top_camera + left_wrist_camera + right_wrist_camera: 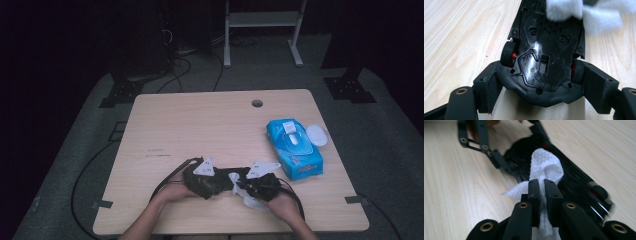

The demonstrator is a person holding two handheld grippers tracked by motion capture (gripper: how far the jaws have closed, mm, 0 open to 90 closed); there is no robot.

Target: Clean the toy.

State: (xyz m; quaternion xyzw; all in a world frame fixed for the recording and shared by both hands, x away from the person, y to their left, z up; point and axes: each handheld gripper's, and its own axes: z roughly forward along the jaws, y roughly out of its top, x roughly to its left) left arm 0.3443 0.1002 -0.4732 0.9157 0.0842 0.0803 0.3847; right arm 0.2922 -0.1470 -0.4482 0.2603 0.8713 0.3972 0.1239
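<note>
A black toy car (544,57) lies upside down, its underside and red-hubbed wheels facing the left gripper view. My left gripper (541,82) is shut on it, one pad against each side by the wheels. My right gripper (542,187) is shut on a white wipe (545,167), whose bunched end rests on the car (574,185). From above, the left gripper (204,179) and the right gripper (260,186) meet near the table's front edge, with the wipe (234,177) between them. The wipe (576,11) covers the car's far end.
A blue pack of wipes (295,150) lies to the right on the wooden table (190,125), with a white round object (317,135) beside it. A cable hole (257,103) is near the far edge. Cables trail off the front left.
</note>
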